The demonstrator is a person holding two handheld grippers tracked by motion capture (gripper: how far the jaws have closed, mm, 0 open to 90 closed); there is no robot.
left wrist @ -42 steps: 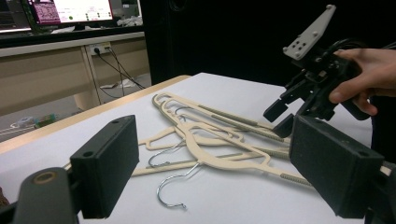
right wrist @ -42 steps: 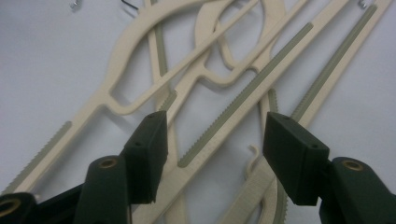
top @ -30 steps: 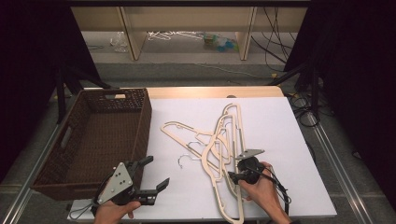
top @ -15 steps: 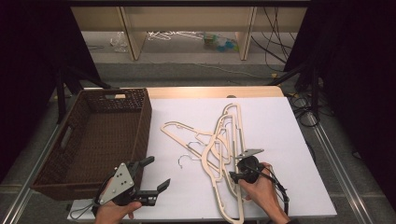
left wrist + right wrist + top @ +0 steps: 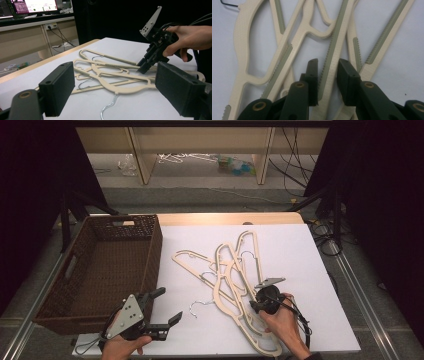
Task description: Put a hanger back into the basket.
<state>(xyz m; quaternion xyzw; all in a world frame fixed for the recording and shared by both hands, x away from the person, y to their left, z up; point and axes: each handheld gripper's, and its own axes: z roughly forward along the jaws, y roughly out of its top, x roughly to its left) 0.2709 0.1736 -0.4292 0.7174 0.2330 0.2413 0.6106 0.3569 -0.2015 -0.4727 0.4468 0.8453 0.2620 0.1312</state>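
Cream hangers (image 5: 235, 285), plain but for grey-green strips with a saw-tooth edge (image 5: 334, 47) running along the bars. Silver wire hooks (image 5: 196, 306) on the hangers; one hook dark, almost black (image 5: 227, 4). White counter (image 5: 310, 265), unpatterned, with a pale wood edge (image 5: 225, 218) at the far side. Dark brown basket (image 5: 150, 250), woven all over in a tight wicker pattern. Black left tool (image 5: 162, 307), with a flat grey three-cornered plate (image 5: 127, 316) dotted with small holes. Black right tool (image 5: 251, 306), likewise topped by a grey plate (image 5: 270, 282); brass-coloured rings (image 5: 299, 85) at the joints in the right gripper view. Black cable (image 5: 300, 320).
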